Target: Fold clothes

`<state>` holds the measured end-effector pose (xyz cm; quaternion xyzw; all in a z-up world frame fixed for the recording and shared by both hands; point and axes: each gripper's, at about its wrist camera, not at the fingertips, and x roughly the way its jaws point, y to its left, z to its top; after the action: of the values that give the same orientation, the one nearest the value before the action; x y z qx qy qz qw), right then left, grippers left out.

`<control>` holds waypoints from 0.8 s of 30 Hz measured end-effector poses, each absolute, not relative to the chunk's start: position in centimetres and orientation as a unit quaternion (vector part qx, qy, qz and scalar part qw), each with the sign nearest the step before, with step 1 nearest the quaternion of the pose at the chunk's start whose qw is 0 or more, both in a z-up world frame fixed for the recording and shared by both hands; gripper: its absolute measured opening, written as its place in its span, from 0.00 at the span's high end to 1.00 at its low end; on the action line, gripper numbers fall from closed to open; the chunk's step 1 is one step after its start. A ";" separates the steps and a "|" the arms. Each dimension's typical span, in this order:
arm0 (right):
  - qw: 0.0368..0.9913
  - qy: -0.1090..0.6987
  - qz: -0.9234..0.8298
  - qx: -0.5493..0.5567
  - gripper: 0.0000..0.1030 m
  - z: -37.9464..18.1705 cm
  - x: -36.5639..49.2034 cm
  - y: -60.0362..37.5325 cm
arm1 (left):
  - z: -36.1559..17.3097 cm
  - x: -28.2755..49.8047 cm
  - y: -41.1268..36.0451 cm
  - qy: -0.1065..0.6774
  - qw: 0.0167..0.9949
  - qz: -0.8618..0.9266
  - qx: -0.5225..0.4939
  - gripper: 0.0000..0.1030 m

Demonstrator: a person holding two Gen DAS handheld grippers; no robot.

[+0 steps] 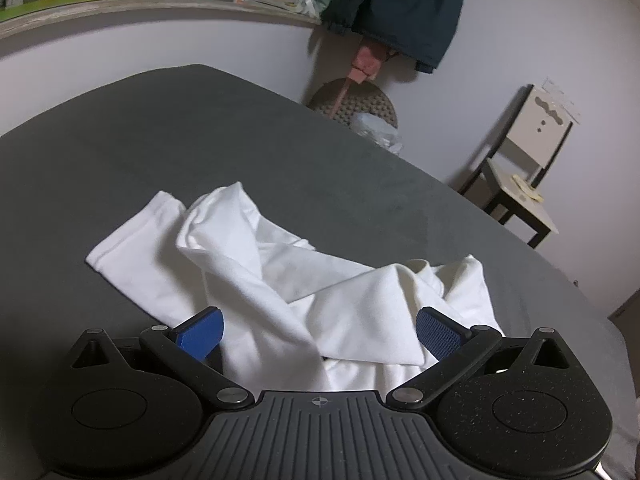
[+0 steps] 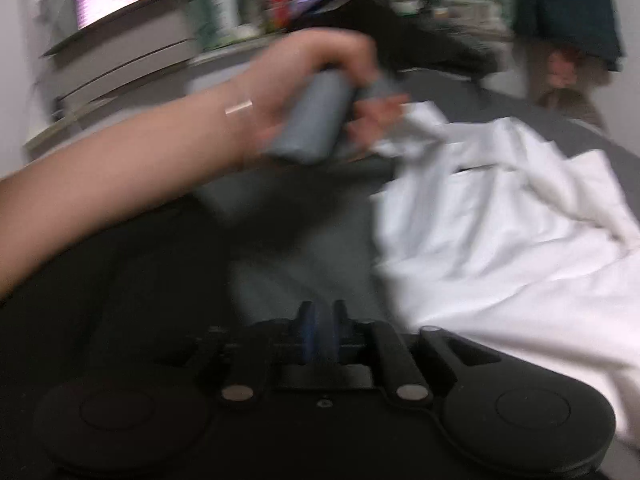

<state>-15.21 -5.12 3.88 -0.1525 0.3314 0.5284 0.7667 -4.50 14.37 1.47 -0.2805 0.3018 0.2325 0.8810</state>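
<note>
White garment (image 1: 288, 268) crumpled on grey bed (image 1: 160, 128), long axis approx 10-to-4. L gripper (image 1: 319, 330): fingers spread wide, cloth between at 12, nearer. R gripper (image 2: 323, 334): fingers nearly closed, empty; garment at 2.

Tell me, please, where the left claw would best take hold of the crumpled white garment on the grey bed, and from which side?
Probably the sleeve, which lies flat, spread toward the left, clear of the bunched middle of the white garment. Its cuff edge is exposed on the grey bed, so the open left claw could come in low from the left and pinch that hem.
</note>
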 end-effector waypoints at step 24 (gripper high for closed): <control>0.879 0.260 0.352 -0.188 0.88 6.4 8.3 -3.3 | -0.8 -2.8 14.7 0.313 0.886 0.222 -0.259 0.00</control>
<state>8.29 -3.29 6.35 -0.1877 0.2601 0.3519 0.8794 -2.85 14.73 -0.78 -0.2589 0.3134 0.2216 0.8864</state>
